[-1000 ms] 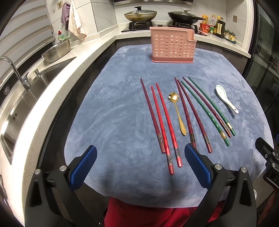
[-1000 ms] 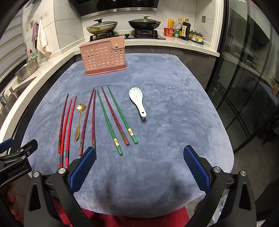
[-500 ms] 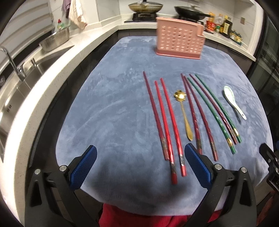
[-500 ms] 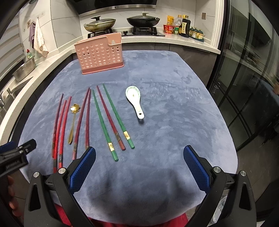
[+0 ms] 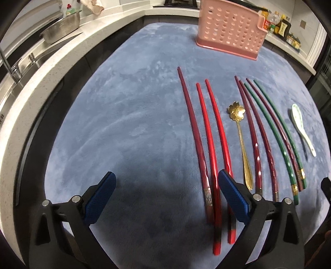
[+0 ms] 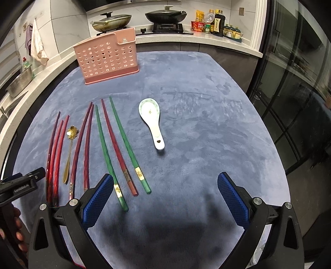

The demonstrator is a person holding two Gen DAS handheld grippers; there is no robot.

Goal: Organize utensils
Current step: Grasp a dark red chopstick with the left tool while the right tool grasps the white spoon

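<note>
Several chopsticks lie in a row on the blue cloth (image 5: 124,124): bright red ones (image 5: 206,132), dark maroon ones (image 5: 251,128) and green ones (image 6: 103,149). A gold flower-bowl spoon (image 5: 240,132) lies among them, and a white ceramic spoon (image 6: 152,120) lies to their right. The pink perforated holder (image 6: 107,55) stands upright at the far side. My left gripper (image 5: 165,198) is open and low, its right finger over the red chopsticks' near ends. My right gripper (image 6: 165,198) is open, empty, its left finger beside the near end of a green chopstick.
A steel sink (image 5: 12,68) and colander (image 5: 64,27) lie along the white counter at left. Two pans (image 6: 165,14) sit on the stove behind the holder, with bottles (image 6: 217,22) beside them. Glass doors (image 6: 293,93) stand at the right.
Both grippers have come forward and lower over the cloth. The left one now reaches the red chopsticks' near ends; the right one has neared the green chopsticks. Nothing on the cloth has moved.
</note>
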